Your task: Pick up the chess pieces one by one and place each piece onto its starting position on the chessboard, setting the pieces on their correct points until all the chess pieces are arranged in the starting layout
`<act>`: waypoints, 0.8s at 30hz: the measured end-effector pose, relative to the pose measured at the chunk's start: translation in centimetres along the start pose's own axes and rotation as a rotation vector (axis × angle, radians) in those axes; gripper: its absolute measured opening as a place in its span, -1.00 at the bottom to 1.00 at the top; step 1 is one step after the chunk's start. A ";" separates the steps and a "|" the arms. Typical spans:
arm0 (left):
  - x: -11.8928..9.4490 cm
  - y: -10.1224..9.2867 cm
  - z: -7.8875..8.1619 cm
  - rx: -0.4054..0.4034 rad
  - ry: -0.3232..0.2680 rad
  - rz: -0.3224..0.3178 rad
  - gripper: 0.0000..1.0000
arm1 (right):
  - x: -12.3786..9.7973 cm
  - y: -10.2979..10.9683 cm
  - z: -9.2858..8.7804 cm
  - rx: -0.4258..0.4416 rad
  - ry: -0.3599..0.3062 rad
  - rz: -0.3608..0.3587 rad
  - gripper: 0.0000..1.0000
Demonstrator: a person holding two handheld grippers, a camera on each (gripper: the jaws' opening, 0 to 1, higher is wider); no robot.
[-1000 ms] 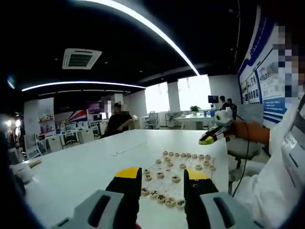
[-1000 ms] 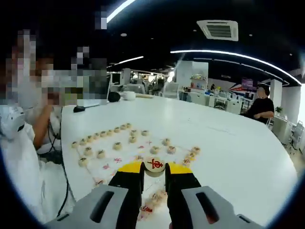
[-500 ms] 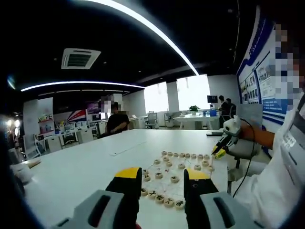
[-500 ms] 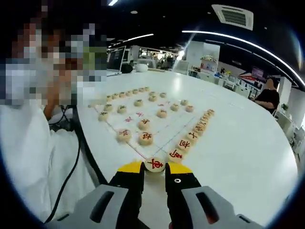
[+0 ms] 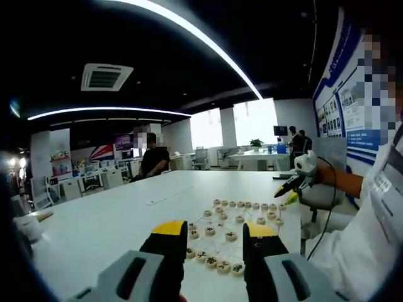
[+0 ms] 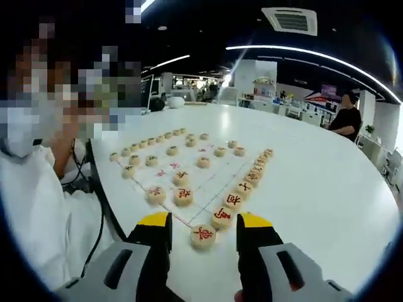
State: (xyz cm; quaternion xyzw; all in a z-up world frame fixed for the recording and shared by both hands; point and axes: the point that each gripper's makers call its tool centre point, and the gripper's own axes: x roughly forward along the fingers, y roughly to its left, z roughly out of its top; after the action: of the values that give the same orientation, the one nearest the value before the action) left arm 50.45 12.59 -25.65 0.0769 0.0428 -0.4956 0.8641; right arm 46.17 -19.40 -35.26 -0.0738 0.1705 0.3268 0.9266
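The chessboard sheet [image 6: 208, 173] lies on the white table, with round wooden pieces standing on it. A piece with a red character [image 6: 203, 236] rests on the board's near corner, between my right gripper's [image 6: 203, 220] open jaws and apart from both. It ends a row of red-marked pieces [image 6: 233, 201] along the board's edge. In the left gripper view the board [image 5: 234, 228] lies ahead of my left gripper [image 5: 214, 234], which is open and holds nothing. My right gripper [image 5: 291, 184] hovers over the board's far right corner there.
A person in a white sleeve [image 6: 44, 214] sits at the left, close to the board, and a black cable [image 6: 99, 189] hangs off the table edge. Another person [image 5: 151, 162] sits across the table. A white bowl [image 5: 26, 228] stands at the left.
My right gripper has opened and let go of the red-marked piece, which now stands on the board's near corner. The left gripper has stayed still.
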 end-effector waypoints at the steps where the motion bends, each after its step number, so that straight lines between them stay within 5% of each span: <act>1: 0.1 0.0 0.0 -0.001 0.000 -0.001 -0.27 | -0.1 0.0 2.2 0.005 -0.063 -0.015 -0.12; 6: 0.3 0.1 -0.1 -0.013 0.006 0.005 -0.27 | -0.1 -0.2 9.6 0.048 -0.242 -0.053 -0.16; 11: 0.3 0.4 -0.3 -0.023 0.014 0.017 -0.27 | 1.0 -0.3 15.2 0.048 -0.333 -0.074 -0.22; 16: 0.0 1.0 0.3 -0.026 -0.005 0.042 -0.27 | 2.9 0.1 16.4 -0.017 -0.314 -0.072 -0.23; 24: -2.3 3.2 1.8 -0.051 -0.066 0.132 -0.27 | 7.1 1.2 14.8 -0.051 -0.269 -0.028 -0.24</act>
State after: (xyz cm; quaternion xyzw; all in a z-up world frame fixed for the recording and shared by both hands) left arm 52.07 15.82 -23.22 0.0409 0.0217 -0.4386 0.8975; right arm 54.55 -10.66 -24.10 -0.0551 0.0356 0.3248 0.9435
